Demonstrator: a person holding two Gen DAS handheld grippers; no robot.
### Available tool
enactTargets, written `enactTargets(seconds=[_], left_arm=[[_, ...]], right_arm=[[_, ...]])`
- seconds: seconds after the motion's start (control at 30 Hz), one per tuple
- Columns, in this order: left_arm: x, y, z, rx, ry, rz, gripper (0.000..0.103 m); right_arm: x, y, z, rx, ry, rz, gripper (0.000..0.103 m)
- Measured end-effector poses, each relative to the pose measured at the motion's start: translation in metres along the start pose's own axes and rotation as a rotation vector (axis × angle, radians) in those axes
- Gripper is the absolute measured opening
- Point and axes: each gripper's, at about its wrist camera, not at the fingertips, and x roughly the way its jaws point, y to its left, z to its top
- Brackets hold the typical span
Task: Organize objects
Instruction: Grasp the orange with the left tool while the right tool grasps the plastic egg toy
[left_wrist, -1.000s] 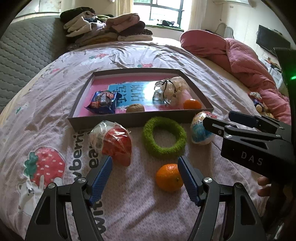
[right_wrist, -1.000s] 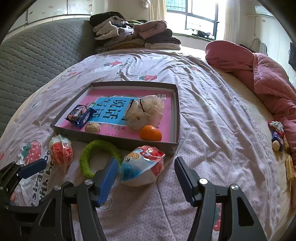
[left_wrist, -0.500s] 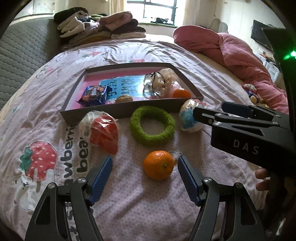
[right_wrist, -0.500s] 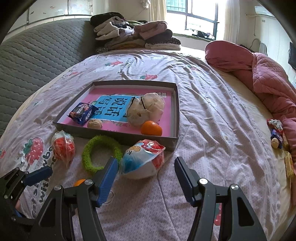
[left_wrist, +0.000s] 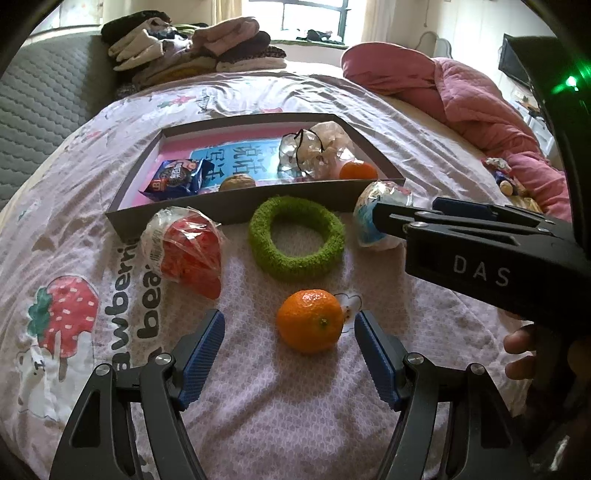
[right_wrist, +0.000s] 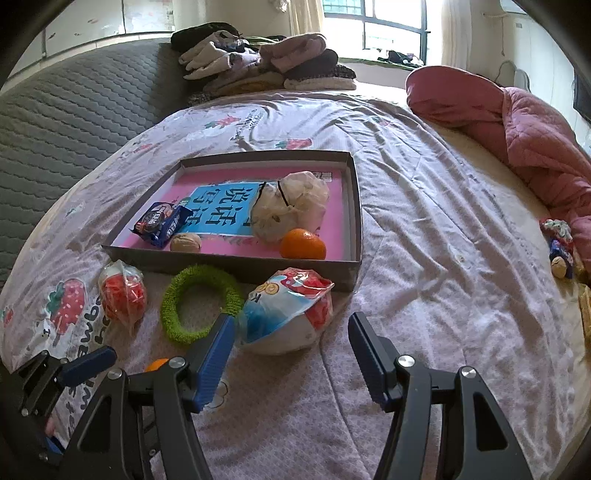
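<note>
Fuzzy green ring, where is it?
The fuzzy green ring lies on the bedsheet before the grey tray, between two wrapped snacks.

Folded clothes pile (right_wrist: 266, 66), pink quilt (right_wrist: 509, 118), grey padded headboard (right_wrist: 74, 110), window (right_wrist: 373, 26)

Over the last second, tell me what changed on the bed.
The left claw has swung right to frame the loose orange between its open fingers, not touching it. Nothing was gripped or released. The right claw stays open before the round snack pack; the tray and green ring are unmoved.
</note>
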Motion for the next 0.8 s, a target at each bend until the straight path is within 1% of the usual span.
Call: enactTargets(seconds=[0.27,0.37,0.6,0.8], left_arm=[[0.012,-0.001,-0.001,0.002,0.007,-0.01,0.074],[0.014,-0.003,-0.001,0.008,0.0,0.004,0.074],[0.023,-0.001,0.0,0.0,0.005,0.014,0.074],[0.028,0.001,0.0,-0.005,0.008,0.011,0.074]], right_arm=[[0.011,-0.003,0.004,0.026,0.012,-0.001,0.063],[0.015,-0.003,0.004,0.04,0.017,0.007,0.063],[0.024,-0.004,0.003,0.08,0.025,0.041,0.064],[0.03,-0.01,0.005,0.14,0.034,0.091,0.064]])
